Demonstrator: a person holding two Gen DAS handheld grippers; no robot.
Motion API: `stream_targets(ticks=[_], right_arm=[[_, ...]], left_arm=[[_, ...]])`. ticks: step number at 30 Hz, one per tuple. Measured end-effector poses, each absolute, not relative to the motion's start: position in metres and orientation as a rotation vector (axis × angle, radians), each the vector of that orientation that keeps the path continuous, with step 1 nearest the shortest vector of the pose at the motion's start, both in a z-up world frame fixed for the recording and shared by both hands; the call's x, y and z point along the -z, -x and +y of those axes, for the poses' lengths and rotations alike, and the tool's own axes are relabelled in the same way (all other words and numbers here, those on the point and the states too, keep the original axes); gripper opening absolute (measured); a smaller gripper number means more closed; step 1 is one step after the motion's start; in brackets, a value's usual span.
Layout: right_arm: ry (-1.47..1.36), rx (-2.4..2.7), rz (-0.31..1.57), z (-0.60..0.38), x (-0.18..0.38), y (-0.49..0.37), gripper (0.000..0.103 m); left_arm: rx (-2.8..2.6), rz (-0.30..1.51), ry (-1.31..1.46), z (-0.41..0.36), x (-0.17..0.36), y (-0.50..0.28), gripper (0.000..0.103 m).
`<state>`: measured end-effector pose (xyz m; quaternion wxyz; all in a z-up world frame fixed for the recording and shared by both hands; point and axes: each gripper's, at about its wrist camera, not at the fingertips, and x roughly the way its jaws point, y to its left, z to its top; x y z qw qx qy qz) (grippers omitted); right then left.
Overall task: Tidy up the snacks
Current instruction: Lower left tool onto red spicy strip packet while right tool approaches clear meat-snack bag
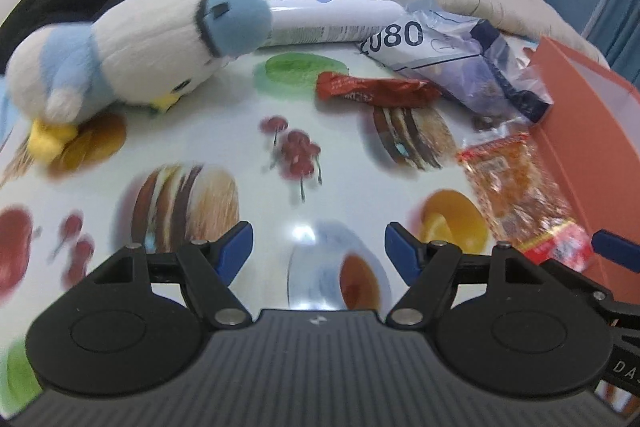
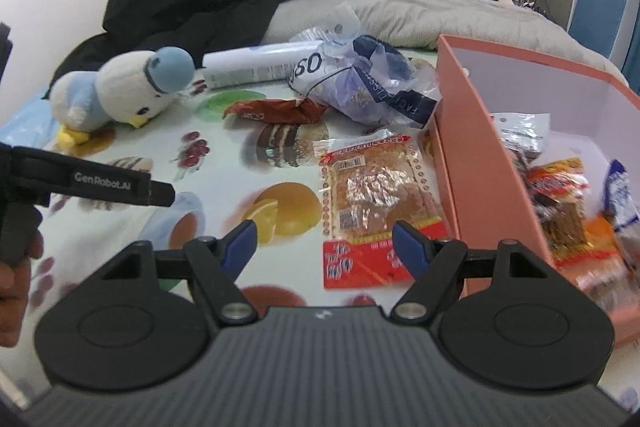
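Both grippers stand open with nothing between their blue fingertips: the left gripper [image 1: 319,251] over bare printed tablecloth [image 1: 256,155], the right gripper [image 2: 325,247] above the lower edge of a flat orange snack packet [image 2: 376,203]. That packet lies just beside the pink box [image 2: 472,131], which holds more snacks. A brown wrapper [image 2: 276,111] and crumpled bag [image 2: 360,83] lie farther back, a plush bird [image 2: 120,91] well left

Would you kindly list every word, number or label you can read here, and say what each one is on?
"GenRobot.AI": on the left gripper's finger.
"080": on the crumpled clear plastic bag.
"DA": cut off, on the right gripper's body at the frame edge.
Red and gold snack packet: print too small to read.
White tube: print too blurred to read.
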<state>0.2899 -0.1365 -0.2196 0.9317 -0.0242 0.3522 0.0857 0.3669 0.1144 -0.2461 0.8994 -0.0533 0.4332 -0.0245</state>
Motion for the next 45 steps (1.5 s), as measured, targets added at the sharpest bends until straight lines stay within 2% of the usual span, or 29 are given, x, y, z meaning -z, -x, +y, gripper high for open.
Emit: stream_targets(ticks=[4, 9, 15, 24, 31, 35, 39, 45], right_arm=[[0.076, -0.173, 0.718, -0.129, 0.229, -0.316, 0.076], [0.104, -0.192, 0.726, -0.121, 0.241, -0.343, 0.082], [0.144, -0.16, 0.729, -0.118, 0.25, -0.371, 0.093], [0.231, -0.12, 0.784, -0.109, 0.269, -0.401, 0.093], [0.224, -0.093, 0.792, -0.115, 0.28, -0.413, 0.094], [0.123, -0.115, 0.838, -0.126, 0.282, -0.42, 0.093], [0.075, -0.143, 0.868, -0.129, 0.284, -0.421, 0.097], [0.081, -0.207, 0.875, -0.126, 0.284, -0.412, 0.098]], left_arm=[[0.095, 0.883, -0.018, 0.108, 0.259, -0.396, 0.077], [0.126, 0.861, -0.136, 0.1, 0.268, -0.426, 0.077], [0.164, 0.774, -0.299, 0.09, 0.266, -0.456, 0.077], [0.354, 0.634, -0.508, 0.076, 0.263, -0.49, 0.077], [0.507, 0.644, -0.524, 0.062, 0.27, -0.512, 0.077], [0.552, 0.708, -0.498, 0.06, 0.278, -0.53, 0.077], [0.562, 0.762, -0.395, 0.069, 0.277, -0.54, 0.077], [0.563, 0.834, -0.268, 0.081, 0.281, -0.533, 0.076]])
